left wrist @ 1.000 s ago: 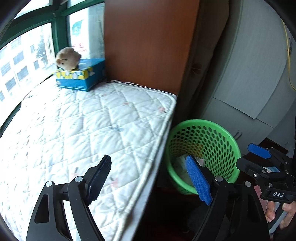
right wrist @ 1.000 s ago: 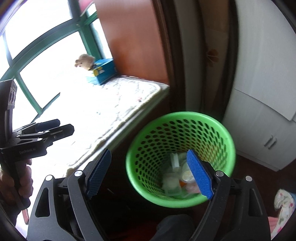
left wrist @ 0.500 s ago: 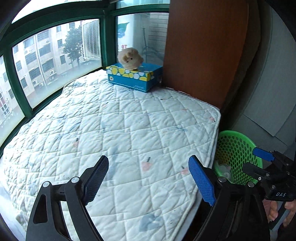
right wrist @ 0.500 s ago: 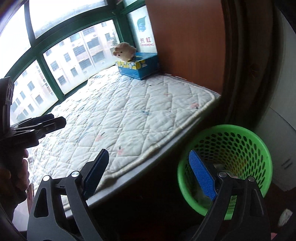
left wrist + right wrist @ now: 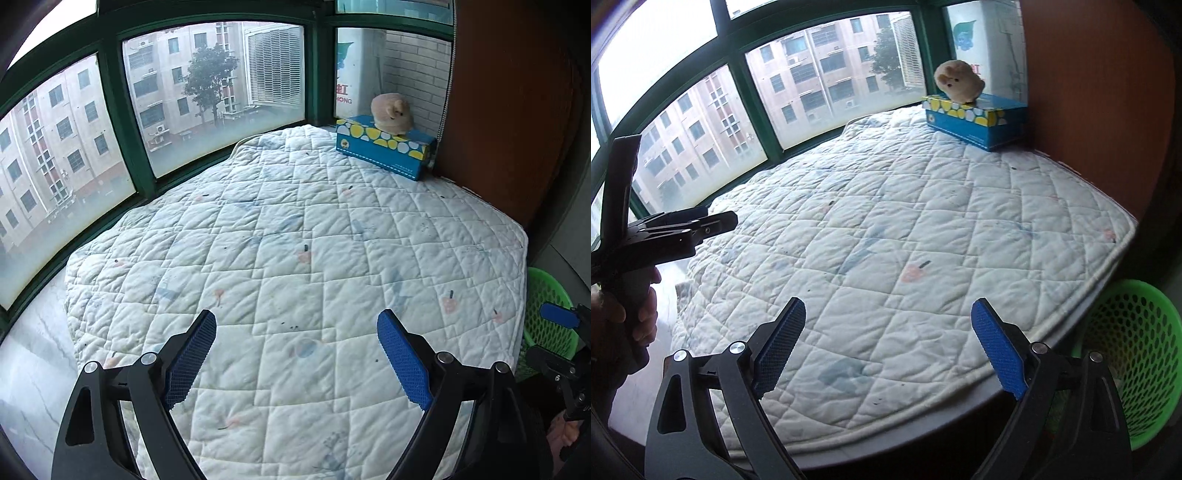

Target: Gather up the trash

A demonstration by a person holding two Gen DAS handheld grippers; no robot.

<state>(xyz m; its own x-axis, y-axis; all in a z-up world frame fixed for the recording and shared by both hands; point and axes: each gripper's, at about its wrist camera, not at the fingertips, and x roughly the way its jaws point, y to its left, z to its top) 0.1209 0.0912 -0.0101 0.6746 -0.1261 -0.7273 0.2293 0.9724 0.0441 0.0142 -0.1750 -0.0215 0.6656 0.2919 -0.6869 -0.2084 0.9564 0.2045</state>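
Basket (image 5: 1137, 354) beside mattress (image 5: 295, 240); both grippers (image 5: 295, 354) (image 5: 886, 350) angled down, jaws wide, empty.

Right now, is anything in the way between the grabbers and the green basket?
Nothing visible blocks it. The green basket stands on the floor just past the quilted pad's right edge. Both the left gripper and right gripper are open, empty, over the pad.

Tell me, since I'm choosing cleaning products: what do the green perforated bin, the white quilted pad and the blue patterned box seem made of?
Green perforated bin: probably moulded plastic, slightly glossy, with regular round holes.
White quilted pad: stitched fabric over soft padding, matte, puckered along the seams.
Blue patterned box: apparently printed cardboard, with sharp folded edges and a smooth surface.
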